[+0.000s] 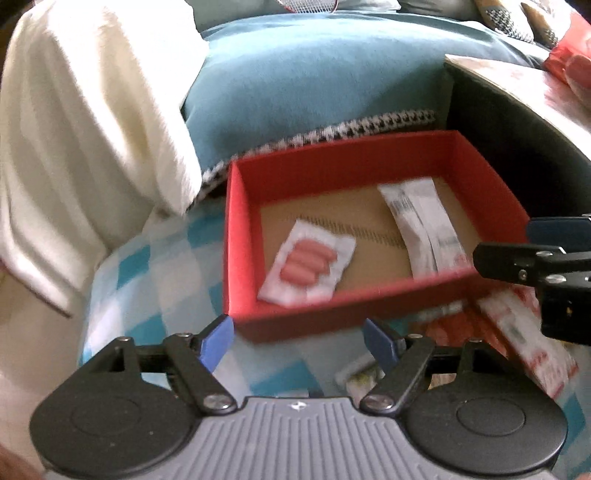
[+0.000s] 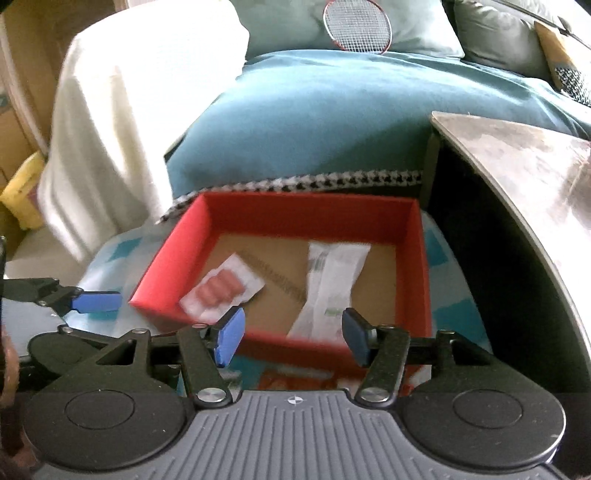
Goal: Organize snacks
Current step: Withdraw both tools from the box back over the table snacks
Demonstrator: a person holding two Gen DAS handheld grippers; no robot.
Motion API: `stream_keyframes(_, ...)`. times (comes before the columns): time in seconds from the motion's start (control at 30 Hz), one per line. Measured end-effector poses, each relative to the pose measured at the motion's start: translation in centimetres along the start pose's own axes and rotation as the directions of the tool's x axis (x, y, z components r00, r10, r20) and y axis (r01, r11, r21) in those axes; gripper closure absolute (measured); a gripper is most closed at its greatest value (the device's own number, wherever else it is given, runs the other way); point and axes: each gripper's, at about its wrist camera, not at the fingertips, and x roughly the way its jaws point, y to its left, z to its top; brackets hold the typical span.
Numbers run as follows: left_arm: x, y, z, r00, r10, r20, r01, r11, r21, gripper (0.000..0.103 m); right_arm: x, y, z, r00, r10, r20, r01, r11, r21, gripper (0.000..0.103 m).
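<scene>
A red open box (image 1: 332,317) (image 2: 168,280) stands on a blue checked cloth. Inside lie a clear packet of pink sausages (image 1: 307,266) (image 2: 221,291) at the left and a long white snack packet (image 1: 424,225) (image 2: 330,284) at the right. My left gripper (image 1: 299,343) is open and empty, just in front of the box's near wall. My right gripper (image 2: 291,334) is open and empty over the box's near wall; it also shows at the right edge of the left wrist view (image 1: 532,243). More red and white snack packets (image 1: 517,332) lie in front of the box at the right.
A blue sofa cushion (image 1: 314,92) (image 2: 314,122) and a white cloth (image 1: 81,147) (image 2: 129,129) lie behind the box. A wooden table (image 2: 524,177) (image 1: 517,81) stands at the right. A badminton racket (image 2: 356,26) rests at the back.
</scene>
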Motion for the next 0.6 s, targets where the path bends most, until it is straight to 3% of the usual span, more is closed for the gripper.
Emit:
stream_keyframes(0.2,-1.4,0.1,-4.6,0.998,-0.013,-0.055,0.013,1.000,0.005,0.030,-1.4,2.1,-4.0,0.998,0.028,-0.058,-0.029,0.999,-0.016,0.037)
stream_keyframes(0.37,-1.3,-0.1,-8.0,0.994,0.032,-0.107,-0.028,0.999,0.037,0.031,-1.4,3.3,-6.6,0.994,0.023,-0.110,-0.026,0.999,-0.020,0.037)
stream_keyframes(0.6,-2.0,0.1,-10.6,0.989,0.033,-0.147,-0.028,0.999,0.039,0.030,-1.6,4.6,-9.8,0.985,0.027,-0.168,-0.031,0.999,-0.022,0.036)
